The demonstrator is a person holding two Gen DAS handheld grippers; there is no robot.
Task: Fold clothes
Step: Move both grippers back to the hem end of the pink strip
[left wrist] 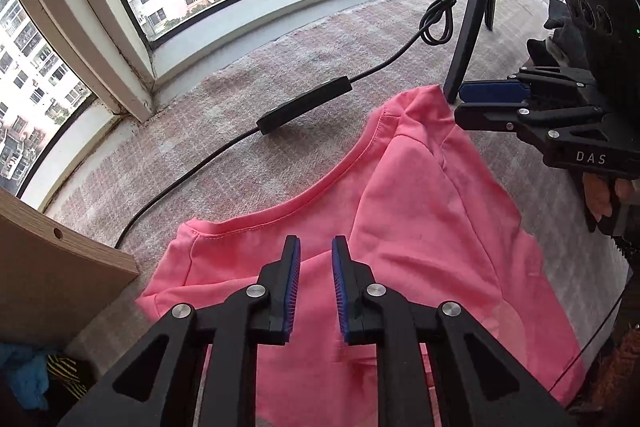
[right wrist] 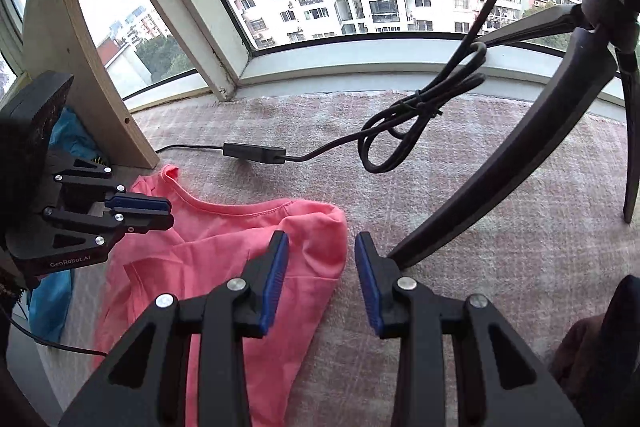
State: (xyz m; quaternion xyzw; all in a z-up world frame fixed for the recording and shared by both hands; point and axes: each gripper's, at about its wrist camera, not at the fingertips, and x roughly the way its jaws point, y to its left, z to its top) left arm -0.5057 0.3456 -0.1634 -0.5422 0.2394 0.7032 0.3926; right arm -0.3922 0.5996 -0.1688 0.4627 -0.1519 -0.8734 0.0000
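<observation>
On the pinkish blanket (left wrist: 320, 59) by the window lies the pink shirt (left wrist: 420, 219) (partly folded, neckline showing). Left gripper (left wrist: 316, 287) hovers above it, fingers narrowly parted, empty; right gripper (right wrist: 320, 279) wider apart, empty, beside a tripod leg (right wrist: 500, 167).

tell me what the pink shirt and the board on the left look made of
Pink shirt: soft matte knit, probably cotton jersey, going by the stitched neckline seam and limp creases. Board: looks like laminated wood panel, with a smooth tan face, a layered pale edge and a drilled hole.
</observation>
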